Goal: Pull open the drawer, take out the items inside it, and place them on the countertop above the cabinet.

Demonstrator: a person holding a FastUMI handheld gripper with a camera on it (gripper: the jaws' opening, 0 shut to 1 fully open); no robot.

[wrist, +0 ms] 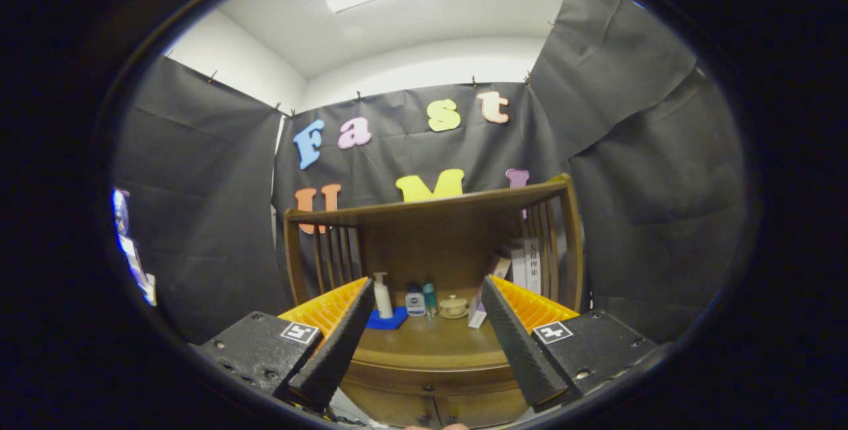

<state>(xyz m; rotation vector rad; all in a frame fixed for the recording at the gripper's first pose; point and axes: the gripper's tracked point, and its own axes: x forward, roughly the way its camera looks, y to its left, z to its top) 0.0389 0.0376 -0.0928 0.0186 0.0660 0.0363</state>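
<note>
Gripper view: the tongs (424, 314) stand wide apart, holding nothing and touching nothing. Just ahead and below lies the wooden cabinet's bench (430, 344), its shut drawer (424, 387) under the front edge. Beyond, a pump bottle (382, 294), small bottles (421, 299) and a lidded cup (454, 305).

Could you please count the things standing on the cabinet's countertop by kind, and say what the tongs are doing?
Bottles: 3 (pump bottle, white bottle, teal bottle)
Cloth: 1 (blue cloth)
Cups: 1 (cup)
Boxes: 1 (box)
Total: 6
The tongs are open and hold nothing, short of the cabinet.
</note>
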